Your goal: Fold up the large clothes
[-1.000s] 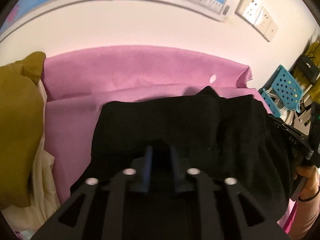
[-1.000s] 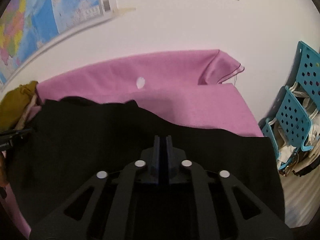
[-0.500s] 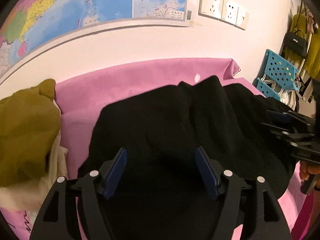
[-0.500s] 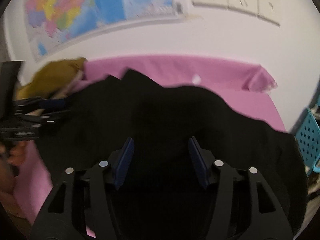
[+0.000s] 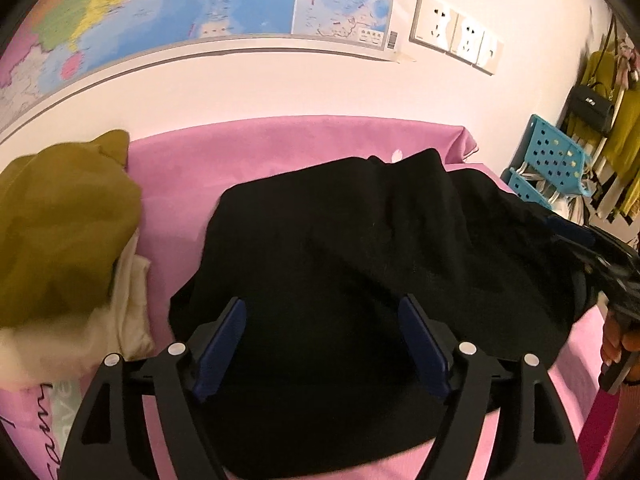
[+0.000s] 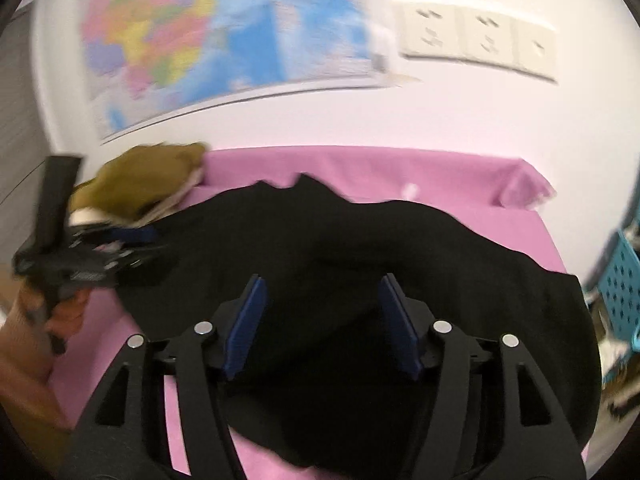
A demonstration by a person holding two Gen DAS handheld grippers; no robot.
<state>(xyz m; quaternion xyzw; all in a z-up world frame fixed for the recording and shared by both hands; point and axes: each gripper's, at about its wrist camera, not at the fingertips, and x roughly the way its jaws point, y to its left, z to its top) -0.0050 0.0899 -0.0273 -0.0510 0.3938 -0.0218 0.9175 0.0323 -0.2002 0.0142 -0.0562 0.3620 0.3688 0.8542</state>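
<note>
A large black garment lies crumpled on the pink-covered table; it also shows in the right wrist view. My left gripper is open and empty, held above the garment's near left part. My right gripper is open and empty above the garment's near middle. The right gripper also shows at the right edge of the left wrist view, and the left gripper at the left of the right wrist view.
A pile of olive and cream clothes sits at the table's left end. A wall with a map and sockets is behind. A blue perforated rack stands to the right of the table.
Both grippers were shut on the black garment a second ago; they opened, let it drop onto the table, and pulled back and up. The right wrist view is swinging left.
</note>
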